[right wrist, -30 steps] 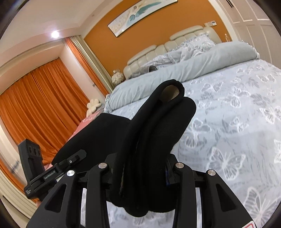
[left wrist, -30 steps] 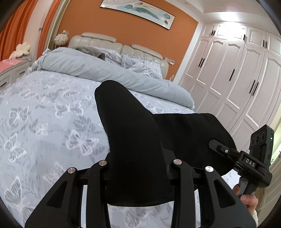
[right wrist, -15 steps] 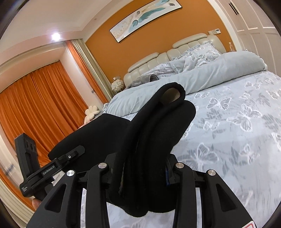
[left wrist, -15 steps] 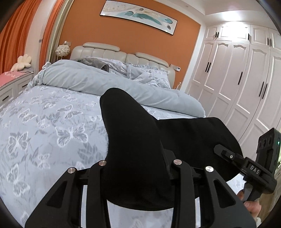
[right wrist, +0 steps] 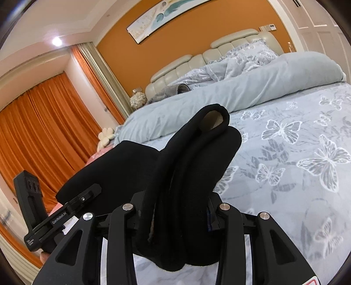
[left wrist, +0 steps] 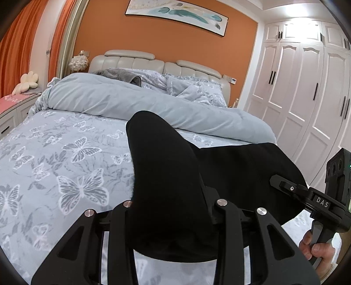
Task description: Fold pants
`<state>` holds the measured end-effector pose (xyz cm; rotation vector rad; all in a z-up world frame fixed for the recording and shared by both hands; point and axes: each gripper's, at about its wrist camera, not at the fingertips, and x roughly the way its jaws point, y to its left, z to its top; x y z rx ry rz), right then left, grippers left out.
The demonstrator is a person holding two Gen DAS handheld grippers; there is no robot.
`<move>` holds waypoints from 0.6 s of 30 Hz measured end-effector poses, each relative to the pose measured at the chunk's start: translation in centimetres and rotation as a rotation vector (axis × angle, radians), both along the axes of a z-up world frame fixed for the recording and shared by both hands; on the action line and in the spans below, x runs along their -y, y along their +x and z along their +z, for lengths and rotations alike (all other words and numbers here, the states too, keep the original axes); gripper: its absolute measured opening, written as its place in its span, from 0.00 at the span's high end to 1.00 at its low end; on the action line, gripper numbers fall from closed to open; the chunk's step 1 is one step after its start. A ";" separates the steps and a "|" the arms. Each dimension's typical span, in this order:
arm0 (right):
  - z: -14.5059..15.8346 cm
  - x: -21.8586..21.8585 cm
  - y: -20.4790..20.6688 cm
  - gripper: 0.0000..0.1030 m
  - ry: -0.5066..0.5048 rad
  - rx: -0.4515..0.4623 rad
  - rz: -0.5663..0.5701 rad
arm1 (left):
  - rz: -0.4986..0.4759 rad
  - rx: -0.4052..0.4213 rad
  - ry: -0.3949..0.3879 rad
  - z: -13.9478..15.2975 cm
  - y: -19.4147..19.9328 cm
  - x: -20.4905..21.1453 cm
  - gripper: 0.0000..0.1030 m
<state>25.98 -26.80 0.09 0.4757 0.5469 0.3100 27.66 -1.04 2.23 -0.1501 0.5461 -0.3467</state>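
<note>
Both grippers, left (left wrist: 173, 210) and right (right wrist: 175, 210), have carried the pants (left wrist: 166, 179) forward over the bed (left wrist: 65, 157), jaws clenched on cloth; next, lowering flat.

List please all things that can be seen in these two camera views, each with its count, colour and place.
pants: one, black, clamped in both grippers above the bed
bed: one, grey butterfly cover
duvet: one, pale blue, rolled near the pillows
headboard: one, beige
painting: one, on the orange wall
wardrobe: one, white
curtains: orange
left gripper: black, shut on pants
right gripper: black, shut on pants
</note>
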 end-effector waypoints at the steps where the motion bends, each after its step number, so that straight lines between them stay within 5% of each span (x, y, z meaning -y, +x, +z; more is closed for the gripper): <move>1: -0.6 0.1 0.5 0.66 0.000 -0.008 0.000 | 0.003 -0.008 0.000 -0.7 0.8 0.0 0.68; 10: -10.8 1.0 5.3 0.63 -0.023 -0.176 -0.029 | 0.052 -0.175 0.014 -10.6 5.9 -0.4 0.66; 12: -12.6 1.7 5.3 0.45 -0.014 -0.193 -0.039 | 0.050 -0.154 0.031 -11.7 5.5 -0.7 0.58; 14: -13.7 3.1 5.6 0.24 0.052 -0.272 -0.070 | 0.100 -0.171 0.103 -12.8 5.5 -0.9 0.22; 16: -13.6 3.9 5.3 0.25 0.070 -0.295 -0.077 | 0.158 -0.204 0.133 -13.3 5.2 -1.9 0.17; 18: -12.2 3.8 3.7 0.24 -0.024 -0.307 -0.122 | 0.192 -0.211 0.115 -12.3 4.2 -3.2 0.17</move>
